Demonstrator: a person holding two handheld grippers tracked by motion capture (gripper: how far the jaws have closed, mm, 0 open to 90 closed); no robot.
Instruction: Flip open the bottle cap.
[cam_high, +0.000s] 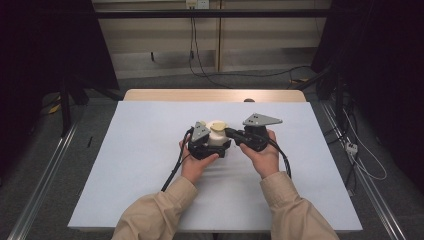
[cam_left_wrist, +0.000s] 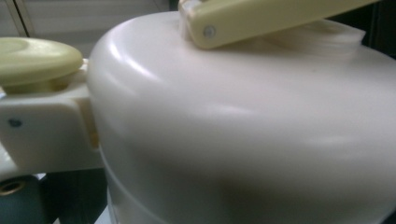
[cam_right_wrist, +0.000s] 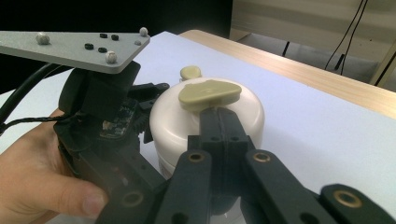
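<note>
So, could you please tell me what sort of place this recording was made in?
Probably a lab or recording booth rather than a home: a table under a plain white sheet, dark curtains on both sides, and cables trailing down the wall and over the floor.

A plain table in a dim room

White sheet (cam_high: 150, 165) covers the wooden table (cam_high: 215, 95); black cables (cam_high: 200, 65) hang down the pale back wall (cam_high: 165, 45) onto grey floor (cam_high: 30, 165).
</note>
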